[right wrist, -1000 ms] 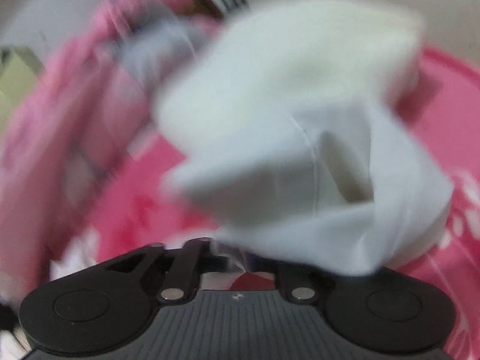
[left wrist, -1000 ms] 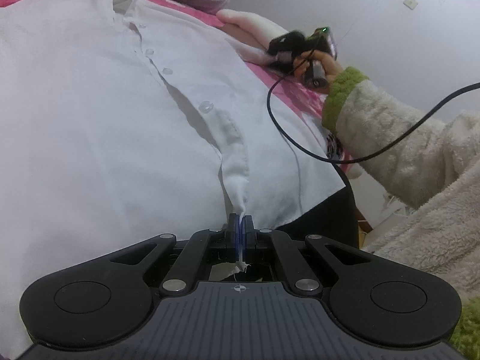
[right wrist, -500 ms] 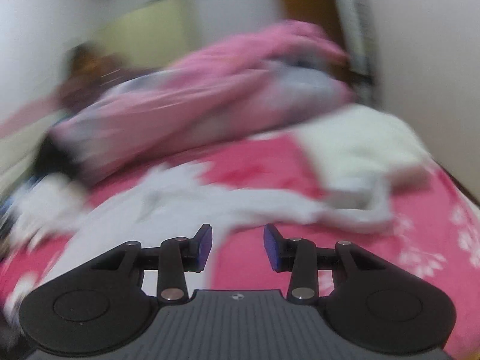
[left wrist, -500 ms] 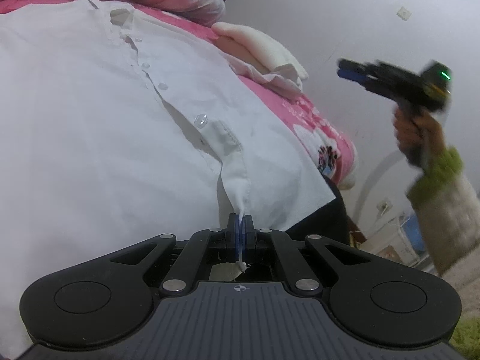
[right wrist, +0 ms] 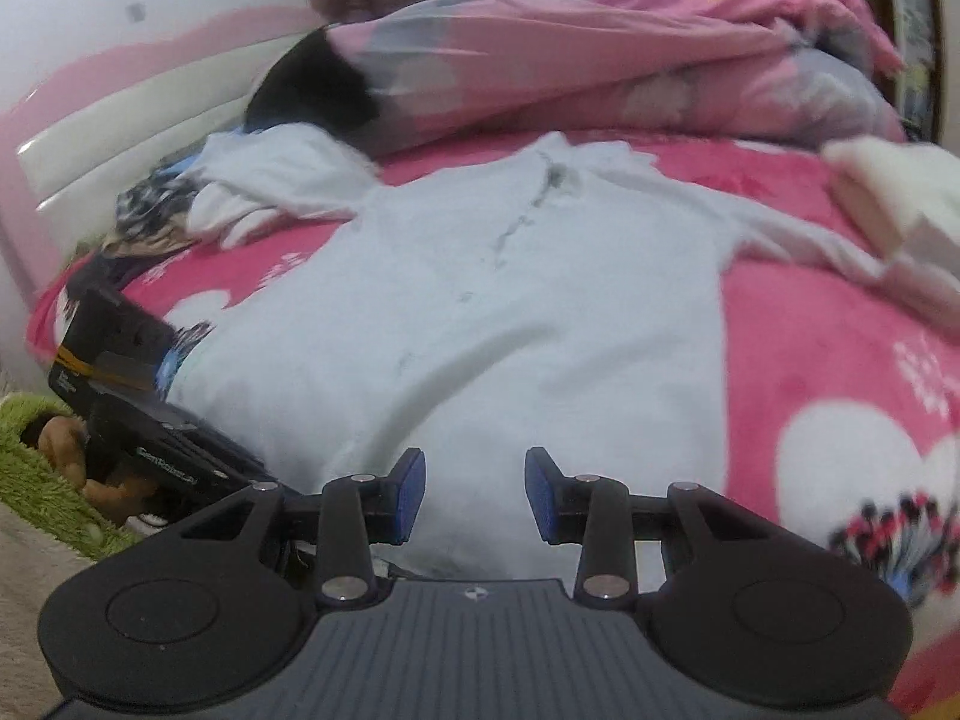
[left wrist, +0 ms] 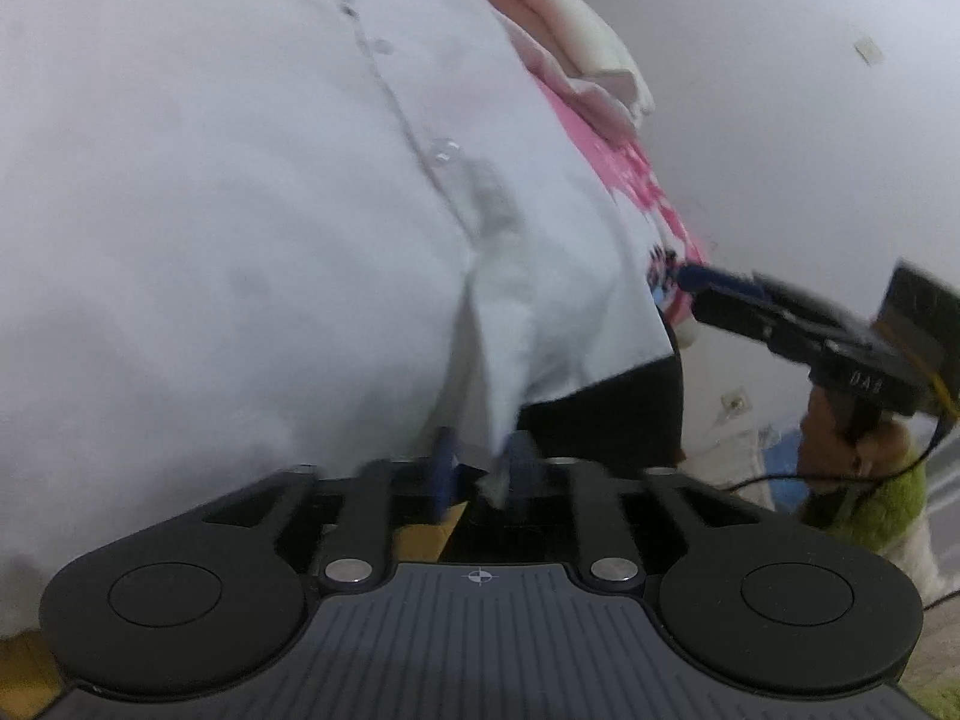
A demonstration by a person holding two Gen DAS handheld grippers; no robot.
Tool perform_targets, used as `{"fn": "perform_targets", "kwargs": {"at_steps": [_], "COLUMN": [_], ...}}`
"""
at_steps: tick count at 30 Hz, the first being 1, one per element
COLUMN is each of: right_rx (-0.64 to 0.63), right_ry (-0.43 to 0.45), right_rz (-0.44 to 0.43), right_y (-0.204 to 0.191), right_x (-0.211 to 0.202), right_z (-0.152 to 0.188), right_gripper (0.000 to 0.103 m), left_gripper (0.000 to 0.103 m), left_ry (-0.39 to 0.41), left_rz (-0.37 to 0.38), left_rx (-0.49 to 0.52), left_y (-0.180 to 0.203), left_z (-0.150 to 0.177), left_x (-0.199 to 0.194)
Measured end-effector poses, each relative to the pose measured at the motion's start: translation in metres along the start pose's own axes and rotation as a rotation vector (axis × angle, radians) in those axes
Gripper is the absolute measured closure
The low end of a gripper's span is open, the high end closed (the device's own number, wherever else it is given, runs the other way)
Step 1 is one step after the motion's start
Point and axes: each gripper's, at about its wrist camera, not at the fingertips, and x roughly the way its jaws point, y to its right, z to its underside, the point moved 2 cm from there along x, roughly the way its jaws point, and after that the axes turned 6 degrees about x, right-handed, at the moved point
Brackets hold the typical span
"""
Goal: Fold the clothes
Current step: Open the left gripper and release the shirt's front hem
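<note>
Our left gripper [left wrist: 480, 468] is opening its jaws, and the hem corner of the white button-up cotton shirt [left wrist: 240, 210] hangs loose between them. Our right gripper [right wrist: 475, 495] stands spread, with nothing pinched, over the lower edge of the shirt, which lies flat on the pink flowered bed cover [right wrist: 840, 348].

White button-up shirt [right wrist: 480, 312], spread face-up, seemingly flat, on pink bedspread [right wrist: 828, 348]
</note>
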Motion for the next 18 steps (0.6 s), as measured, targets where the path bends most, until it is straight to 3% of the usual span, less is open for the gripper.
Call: {"fn": "perform_targets", "kwargs": {"at_steps": [3,8,14,16,18], "right_rx": [0.11,0.257,0.301,0.308,0.279], "right_ry": [0.033,0.029,-0.062,-0.093,-0.082], "right_rz": [0.07,0.161,0.155,0.141,0.161], "right_y": [0.024,0.063,0.096,0.101,0.099], "right_x": [-0.013,-0.016,0.024,0.033,0.028], "right_z": [0.009,0.022,0.023,0.023,0.021], "right_gripper": [0.063,0.063,0.065,0.093,0.102], "left_gripper": [0.071,0.069,0.069,0.07,0.07], "left_ry": [0.038,0.032,-0.005,-0.006,-0.006], "left_rz": [-0.008,-0.006,-0.029,-0.037,-0.038], "left_rx": [-0.003,0.013,0.04,0.053,0.062], "left_y": [-0.001,0.003,0.01,0.011,0.012], "left_z": [-0.005,-0.014,-0.018,-0.018,-0.018], "left_x": [-0.008,-0.003,0.011,0.011,0.012]}}
